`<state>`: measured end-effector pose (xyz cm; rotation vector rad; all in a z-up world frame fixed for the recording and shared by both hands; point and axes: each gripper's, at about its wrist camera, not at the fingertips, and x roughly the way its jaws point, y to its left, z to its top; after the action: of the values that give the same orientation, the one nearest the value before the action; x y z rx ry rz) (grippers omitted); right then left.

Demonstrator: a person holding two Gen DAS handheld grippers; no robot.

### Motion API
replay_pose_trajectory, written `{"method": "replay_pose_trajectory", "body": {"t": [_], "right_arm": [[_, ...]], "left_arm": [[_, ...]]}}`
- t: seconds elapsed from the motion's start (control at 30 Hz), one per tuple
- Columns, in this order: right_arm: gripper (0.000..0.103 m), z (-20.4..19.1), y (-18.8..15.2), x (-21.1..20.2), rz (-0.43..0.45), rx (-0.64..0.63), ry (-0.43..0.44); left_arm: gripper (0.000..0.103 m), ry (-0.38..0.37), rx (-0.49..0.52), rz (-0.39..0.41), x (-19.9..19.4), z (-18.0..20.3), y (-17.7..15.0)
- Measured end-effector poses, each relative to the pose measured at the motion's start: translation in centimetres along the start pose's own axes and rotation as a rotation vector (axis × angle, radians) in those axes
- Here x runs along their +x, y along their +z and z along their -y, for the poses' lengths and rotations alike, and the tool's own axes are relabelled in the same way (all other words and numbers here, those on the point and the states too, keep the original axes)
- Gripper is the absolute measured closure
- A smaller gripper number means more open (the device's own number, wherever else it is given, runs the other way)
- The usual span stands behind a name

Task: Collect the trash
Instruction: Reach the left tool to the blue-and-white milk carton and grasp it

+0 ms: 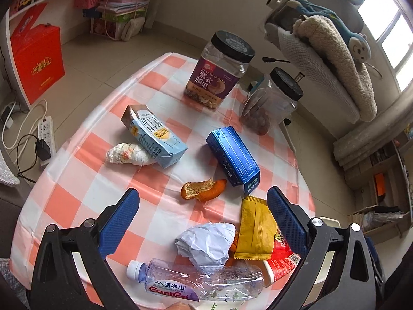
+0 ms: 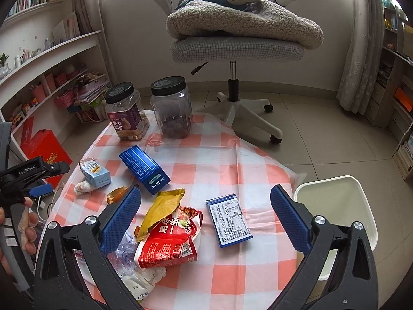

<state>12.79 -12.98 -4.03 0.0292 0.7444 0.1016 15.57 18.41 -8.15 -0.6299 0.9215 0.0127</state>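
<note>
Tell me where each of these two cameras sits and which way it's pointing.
Left wrist: rides the left tongs, open, looking down across the checked table at an orange peel, crumpled paper and plastic bottle; only its own blue fingers show.
Right wrist: rides the right tongs, open, facing the office chair and white bin; the left tongs and hand show at left.
Shared: blue box, both jars, yellow wrapper.

Black gripper, blue textured pads
</note>
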Motion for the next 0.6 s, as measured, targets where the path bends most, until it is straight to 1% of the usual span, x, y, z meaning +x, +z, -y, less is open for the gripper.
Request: {"method": "replay_pose_trajectory", "body": {"t": [0.03, 0.13, 0.2, 0.23, 0.37, 0.43, 0.57, 0.6], "right_arm": [[0.007, 0.2, -0.1, 0.6, -0.011, 0.01, 0.007], [0.007, 0.8, -0.2, 2.5, -0.059, 0.037, 0.02], [0.007, 1.2, 0.2, 3.4, -0.084, 0.071, 0.05], [0.007, 1.2, 0.5, 3.7, -0.083, 0.087, 0.065], [0.007, 1.1, 1.3, 4.9, -0.091, 0.113, 0.091], [0.007, 0.8, 1.6, 5.8, -0.103, 0.107, 0.1], [0.007, -0.2, 1.9, 7.3, -0.118, 0.082, 0.106], [0.007, -0.4, 2.0, 7.7, -0.121, 0.074, 0.104]], "left_arm": [[0.007, -0.004, -0.032, -0.019, 0.6, -0.8, 0.5], [0.007, 0.015, -0.113, -0.037, 2.1, -2.9, 2.2], [0.007, 0.028, -0.173, -0.046, 3.1, -4.0, 3.5], [0.007, 0.039, -0.187, -0.047, 3.6, -4.4, 4.1], [0.007, 0.128, -0.175, -0.021, 6.1, -5.1, 6.3], [0.007, 0.153, -0.173, -0.029, 7.7, -5.5, 7.1], [0.007, 0.247, -0.158, -0.049, 10.8, -6.3, 8.2], [0.007, 0.254, -0.162, -0.057, 11.5, -6.5, 8.5]]}}
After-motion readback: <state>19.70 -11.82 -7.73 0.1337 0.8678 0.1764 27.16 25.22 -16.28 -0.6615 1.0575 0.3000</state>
